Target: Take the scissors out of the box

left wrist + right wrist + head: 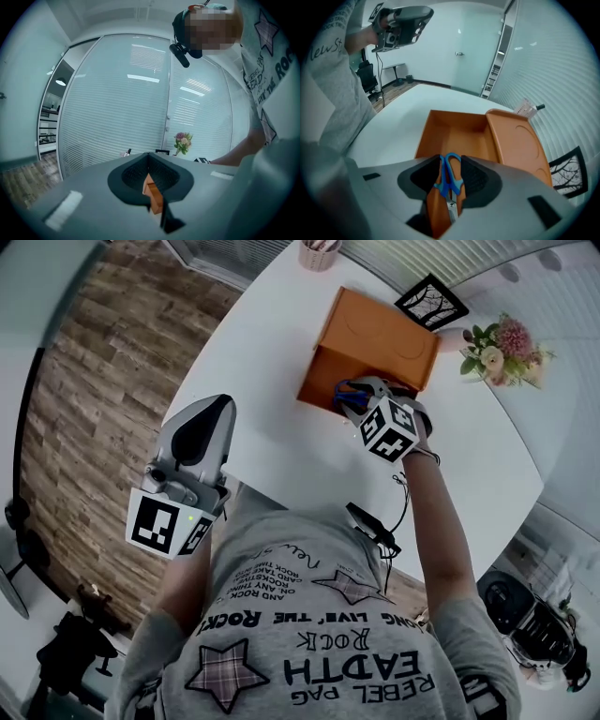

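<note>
An orange box (375, 334) lies open on the white table (281, 456), its lid (518, 140) folded out to the right of the tray (454, 136). Blue-handled scissors (449, 180) stand against the tray's near wall. My right gripper (450, 174) points down at them, jaws spread wide, and the blue handles sit between the pads. In the head view the blue handle (349, 390) shows at the right gripper's (361, 397) tips, over the box's near edge. My left gripper (208, 411) is held off the table's left edge, shut and empty. Through the left gripper's (149, 174) narrow slit only a sliver of the box shows.
A cup of pens (319, 254) stands at the table's far edge. A black-framed picture (431, 301) lies behind the box, and a bunch of flowers (502, 348) is to its right. The table's curved edge runs close to my left gripper, with wood floor (103, 381) beyond.
</note>
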{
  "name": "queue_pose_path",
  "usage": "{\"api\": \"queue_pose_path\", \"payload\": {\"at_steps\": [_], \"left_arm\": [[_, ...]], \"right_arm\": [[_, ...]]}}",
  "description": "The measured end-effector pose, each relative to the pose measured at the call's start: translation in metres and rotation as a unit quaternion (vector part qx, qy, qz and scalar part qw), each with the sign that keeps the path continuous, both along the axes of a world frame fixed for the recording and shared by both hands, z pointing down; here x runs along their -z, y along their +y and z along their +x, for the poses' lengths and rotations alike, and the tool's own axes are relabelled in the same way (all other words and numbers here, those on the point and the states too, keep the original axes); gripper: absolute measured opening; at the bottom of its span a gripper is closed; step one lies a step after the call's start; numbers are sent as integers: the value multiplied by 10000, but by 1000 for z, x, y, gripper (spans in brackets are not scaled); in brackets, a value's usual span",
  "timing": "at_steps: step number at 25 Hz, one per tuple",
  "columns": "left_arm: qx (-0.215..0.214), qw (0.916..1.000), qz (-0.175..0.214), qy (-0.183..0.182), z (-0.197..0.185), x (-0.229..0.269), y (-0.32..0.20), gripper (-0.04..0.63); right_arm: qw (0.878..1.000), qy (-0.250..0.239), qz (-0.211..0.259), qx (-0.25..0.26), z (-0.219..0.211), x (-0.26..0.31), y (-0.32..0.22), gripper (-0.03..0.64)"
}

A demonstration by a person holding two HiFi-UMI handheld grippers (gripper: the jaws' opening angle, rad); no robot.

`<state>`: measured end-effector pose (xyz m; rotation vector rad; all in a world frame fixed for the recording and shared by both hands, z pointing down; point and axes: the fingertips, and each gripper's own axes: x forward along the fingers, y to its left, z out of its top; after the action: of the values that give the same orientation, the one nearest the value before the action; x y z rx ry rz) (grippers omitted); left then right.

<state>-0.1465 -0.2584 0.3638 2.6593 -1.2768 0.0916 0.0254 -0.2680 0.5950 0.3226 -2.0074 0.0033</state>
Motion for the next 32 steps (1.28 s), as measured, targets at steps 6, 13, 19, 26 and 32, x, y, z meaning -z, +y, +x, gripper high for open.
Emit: {"api": "queue_pose_path", "payload": {"at_steps": [6, 13, 19, 26, 32], "left_arm": [[50, 10000, -59, 18, -1, -4, 1, 9], [92, 9999, -113, 46, -3, -6, 2, 9], [73, 9999, -124, 69, 0, -6, 3, 9], [59, 9998, -159, 58, 0, -8, 7, 9], [67, 9999, -142, 60, 1, -8, 8, 9]], "right_arm": [[9982, 340, -384, 308, 1, -24, 2, 126], [9957, 491, -595, 505, 0, -29, 4, 126], [9946, 390, -883, 378, -2, -29, 2, 126], [9958, 210, -890, 56, -3, -26, -6, 94], [9957, 184, -902, -84, -1, -27, -8, 87]]}}
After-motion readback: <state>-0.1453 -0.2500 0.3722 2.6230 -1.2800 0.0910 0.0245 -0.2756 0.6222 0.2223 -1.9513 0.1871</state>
